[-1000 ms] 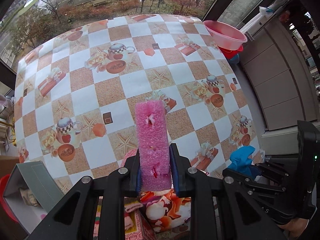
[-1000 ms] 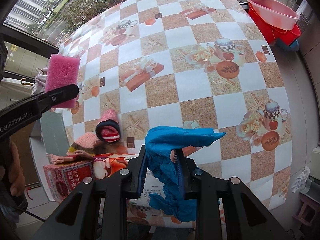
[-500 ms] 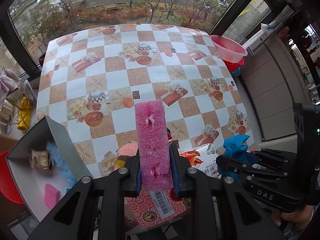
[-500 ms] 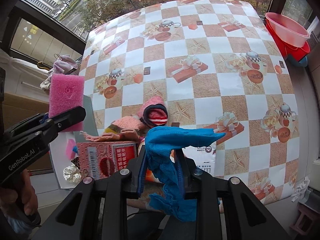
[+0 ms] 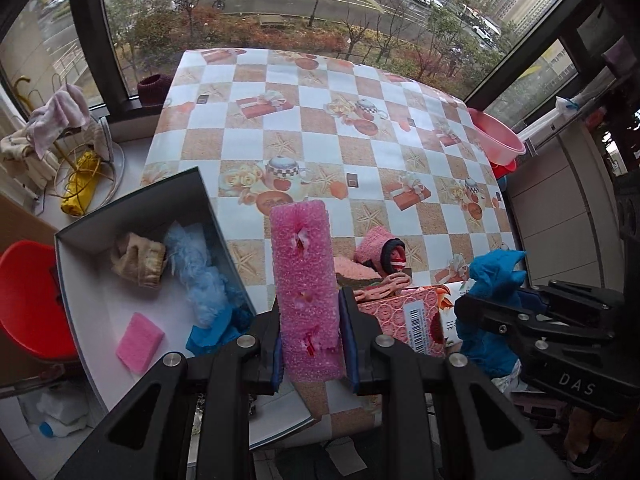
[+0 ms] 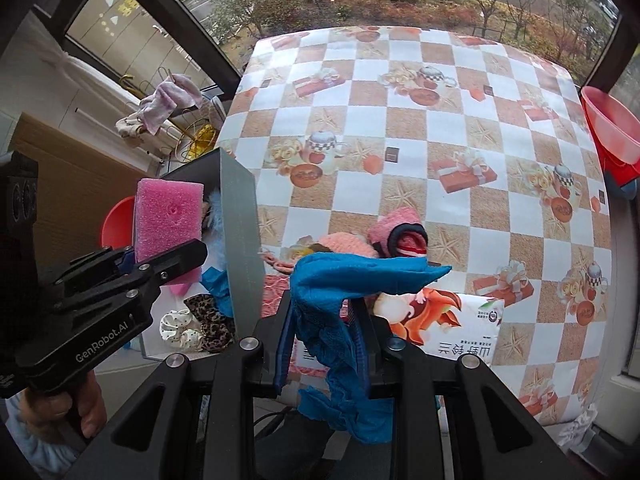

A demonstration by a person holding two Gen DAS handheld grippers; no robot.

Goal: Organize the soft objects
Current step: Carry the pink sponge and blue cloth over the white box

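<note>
Storage box (image 5: 80, 264), open-topped, grey-walled, white-floored, standing at left edge of checkered tablecloth (image 5: 320, 120); already holding blue fluffy duster (image 5: 196, 276), beige knitted item (image 5: 138, 258), small pink sponge (image 5: 140, 342); leopard and polka-dot scrunchies visible in right wrist view (image 6: 200, 326).

Blue cloth (image 6: 344, 304), pinched mid-length by right gripper (image 6: 326, 344), jaws pressed together on it. Judged very light and wholly limp: one end folded over above the pads and jutting toward picture right, the other end hanging slack below. No fixed long axis; any bunched fold serves as a hold. Carried over near table edge, above printed packets (image 6: 440, 320).

Pink foam block (image 5: 306, 292), clamped at its lower end between pads of left gripper (image 5: 312, 344). Judged featherlight, springy, compressible, rough-pored and so unlikely to slip; pitted with small torn holes, hence crumbly under hard squeeze. Long axis standing up out of the jaws, in line with fingers, free end pointing away from camera. Held just beside box's near right wall, not yet over the floor of it.

Pink knitted hat and striped sock roll (image 5: 384, 250), lying on cloth beyond packets, not yet sorted.
</note>
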